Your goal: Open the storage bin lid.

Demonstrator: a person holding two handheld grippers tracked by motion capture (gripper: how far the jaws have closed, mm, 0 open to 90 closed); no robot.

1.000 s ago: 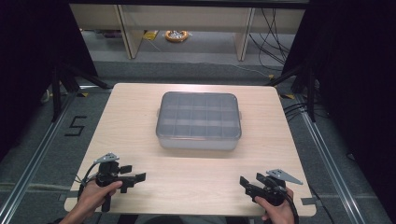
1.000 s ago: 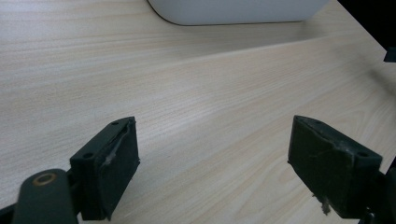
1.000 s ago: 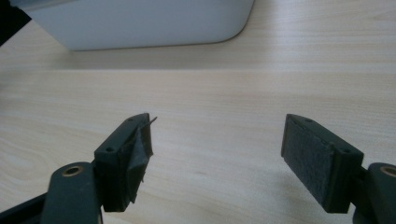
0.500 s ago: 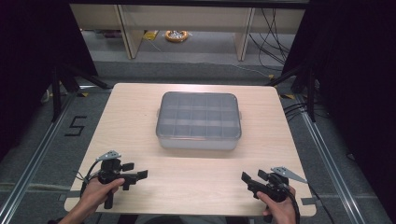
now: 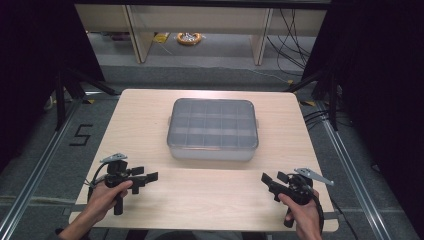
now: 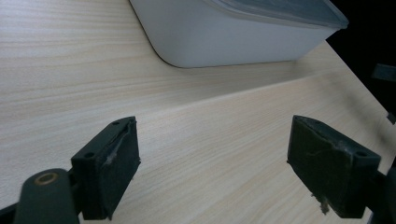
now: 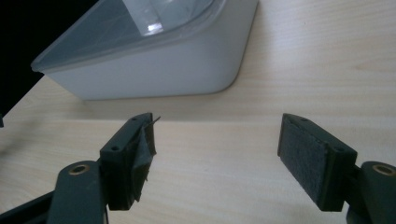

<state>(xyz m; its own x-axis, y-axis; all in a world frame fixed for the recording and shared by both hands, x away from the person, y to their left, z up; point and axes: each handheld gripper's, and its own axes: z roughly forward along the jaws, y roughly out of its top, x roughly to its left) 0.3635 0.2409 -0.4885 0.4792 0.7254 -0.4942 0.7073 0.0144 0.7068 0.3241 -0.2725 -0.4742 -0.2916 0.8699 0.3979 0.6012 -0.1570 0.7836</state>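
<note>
a grey lidded compartment box [image 5: 213, 129] sits near the middle of the light wooden table [image 5: 150, 115], its translucent lid on and a grid of dividers showing through it. the left gripper [image 5: 142, 177] is held in the person's left hand [image 5: 106, 194] over the near left part of the table, well apart from the box, its jaws spread wide with nothing between them. the right gripper [image 5: 272, 180] is held in the right hand [image 5: 302, 212] near the front right corner, jaws likewise wide apart and empty. in the left gripper view the pads [image 6: 116, 172] frame bare wood, with a rounded corner of the box [image 6: 224, 32] beyond; the right gripper view shows another corner [image 7: 154, 60] ahead.
</note>
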